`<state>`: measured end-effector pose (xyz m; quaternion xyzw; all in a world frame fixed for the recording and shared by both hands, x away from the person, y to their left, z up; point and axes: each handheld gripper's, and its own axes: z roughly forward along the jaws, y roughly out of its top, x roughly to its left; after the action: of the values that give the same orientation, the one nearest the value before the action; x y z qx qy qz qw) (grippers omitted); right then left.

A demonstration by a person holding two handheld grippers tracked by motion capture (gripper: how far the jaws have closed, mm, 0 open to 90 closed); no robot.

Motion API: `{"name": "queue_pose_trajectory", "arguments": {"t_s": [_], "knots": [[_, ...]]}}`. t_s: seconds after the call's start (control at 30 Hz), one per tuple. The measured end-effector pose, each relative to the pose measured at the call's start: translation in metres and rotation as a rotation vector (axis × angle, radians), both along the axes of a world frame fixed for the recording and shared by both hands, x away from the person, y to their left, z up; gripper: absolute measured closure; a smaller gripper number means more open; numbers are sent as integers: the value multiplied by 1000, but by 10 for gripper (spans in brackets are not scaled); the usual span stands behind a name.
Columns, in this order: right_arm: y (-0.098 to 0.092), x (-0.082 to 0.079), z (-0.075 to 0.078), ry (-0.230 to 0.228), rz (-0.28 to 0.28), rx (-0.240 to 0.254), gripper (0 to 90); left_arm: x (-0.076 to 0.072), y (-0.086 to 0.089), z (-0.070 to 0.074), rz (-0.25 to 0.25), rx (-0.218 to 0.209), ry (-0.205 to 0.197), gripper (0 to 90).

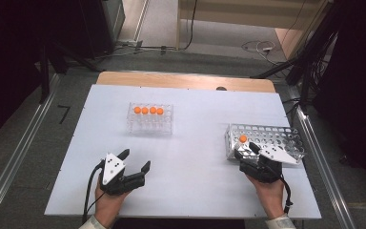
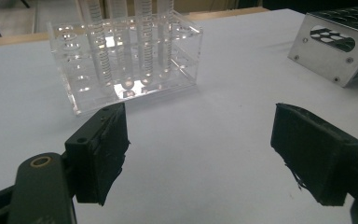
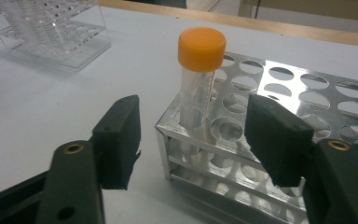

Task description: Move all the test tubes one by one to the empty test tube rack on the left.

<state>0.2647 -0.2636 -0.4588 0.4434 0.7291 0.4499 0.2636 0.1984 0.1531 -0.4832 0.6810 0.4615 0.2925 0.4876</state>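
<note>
A clear plastic rack (image 1: 150, 119) stands at the table's middle back with several orange-capped tubes (image 1: 147, 110) in its back row. At the right, a perforated metal rack (image 1: 271, 138) holds one orange-capped tube (image 1: 243, 139) in its near left corner. My right gripper (image 1: 248, 149) is at that corner. In the right gripper view its jaws (image 3: 196, 140) stand open on either side of the rack corner, with the tube (image 3: 198, 79) upright just beyond them and untouched. My left gripper (image 1: 135, 160) rests open at the front left, with nothing between its pads (image 2: 100, 154).
The white tabletop (image 1: 195, 157) lies bare between the two racks. In the left gripper view the clear rack (image 2: 126, 60) is ahead and the metal rack's end plate (image 2: 331, 46) at the far right. A wooden table edge (image 1: 186, 80) runs along the back.
</note>
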Motion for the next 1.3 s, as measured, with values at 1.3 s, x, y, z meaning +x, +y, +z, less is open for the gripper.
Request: {"name": "queue_pose_trajectory", "arguments": {"t_s": [1.3], "knots": [[9, 19, -6, -9, 6, -15, 641, -1, 0, 0, 0, -10, 2, 191]]}}
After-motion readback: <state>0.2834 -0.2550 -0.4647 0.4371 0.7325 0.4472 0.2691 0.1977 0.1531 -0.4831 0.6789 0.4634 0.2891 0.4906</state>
